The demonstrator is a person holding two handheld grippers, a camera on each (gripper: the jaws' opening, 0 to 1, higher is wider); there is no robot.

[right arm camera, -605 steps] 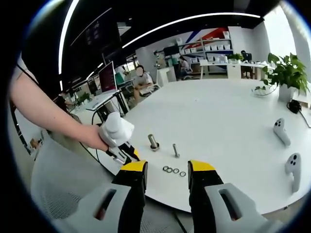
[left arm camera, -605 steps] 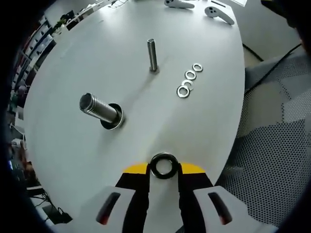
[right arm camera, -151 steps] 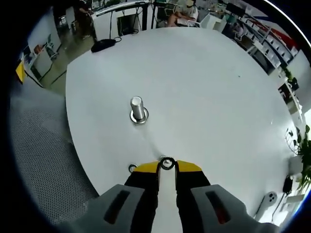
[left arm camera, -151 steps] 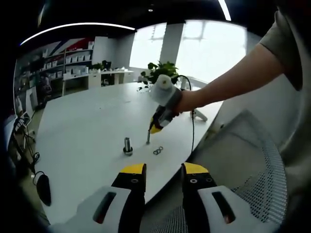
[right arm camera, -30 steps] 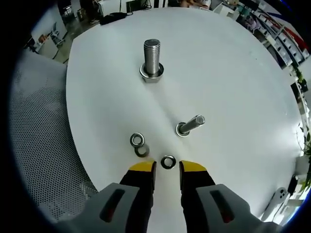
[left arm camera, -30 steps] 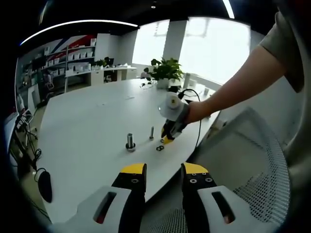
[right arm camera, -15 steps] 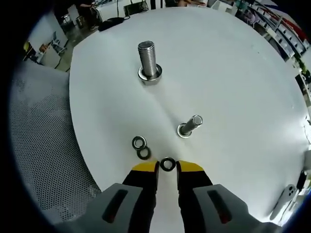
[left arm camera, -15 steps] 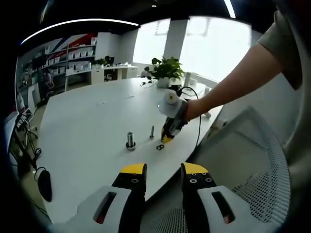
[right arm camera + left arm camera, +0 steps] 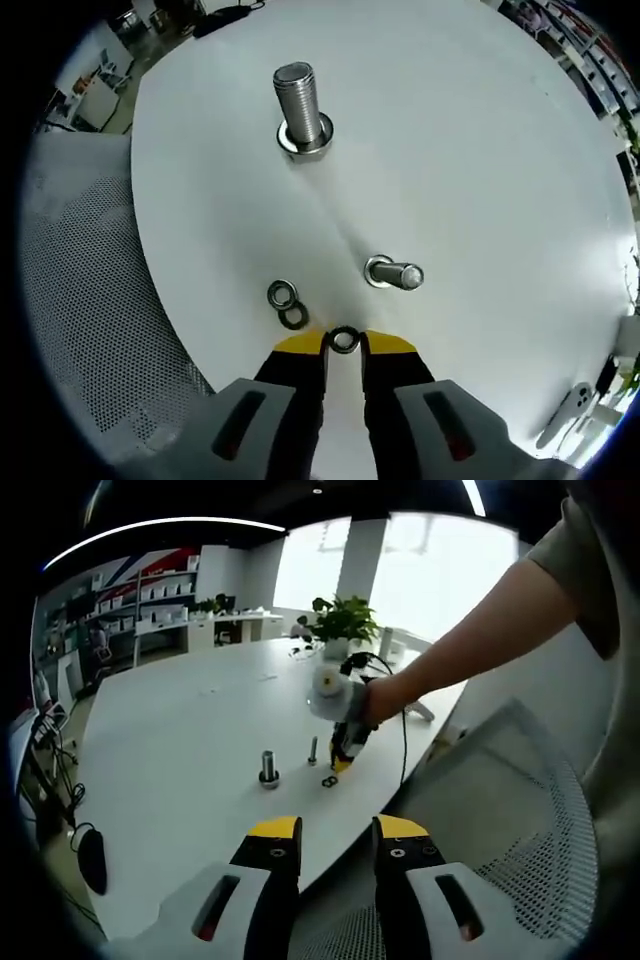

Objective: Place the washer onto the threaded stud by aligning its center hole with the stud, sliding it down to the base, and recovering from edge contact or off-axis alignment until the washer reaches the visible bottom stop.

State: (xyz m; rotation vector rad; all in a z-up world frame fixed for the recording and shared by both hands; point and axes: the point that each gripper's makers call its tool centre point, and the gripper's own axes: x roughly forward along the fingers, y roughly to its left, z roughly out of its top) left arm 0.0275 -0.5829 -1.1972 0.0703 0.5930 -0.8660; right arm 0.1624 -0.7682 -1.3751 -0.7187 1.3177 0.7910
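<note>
Washer (image 9: 344,340) sits pinched between the yellow tips of the right gripper (image 9: 343,343), held above the white round table (image 9: 480,150) near its edge. Just beyond the tips, two loose washers (image 9: 288,304) lie overlapping on the tabletop. Farther on stands the thin threaded stud (image 9: 396,274), seen almost end-on, with a ring at its base. Farther still rises the thick threaded stud (image 9: 300,108), also with a washer at its foot.

In the left gripper view, the left gripper (image 9: 325,832) hangs off the table over a mesh chair (image 9: 500,810), its jaws apart and grasping nothing. Beyond it, a person's arm (image 9: 470,640) reaches in from the right, carrying the right gripper (image 9: 340,755) down near the thin stud (image 9: 313,750) and the loose washers (image 9: 328,780); the thick stud (image 9: 268,770) stands beside them. A potted plant (image 9: 340,630) stands at the far side of the table.
</note>
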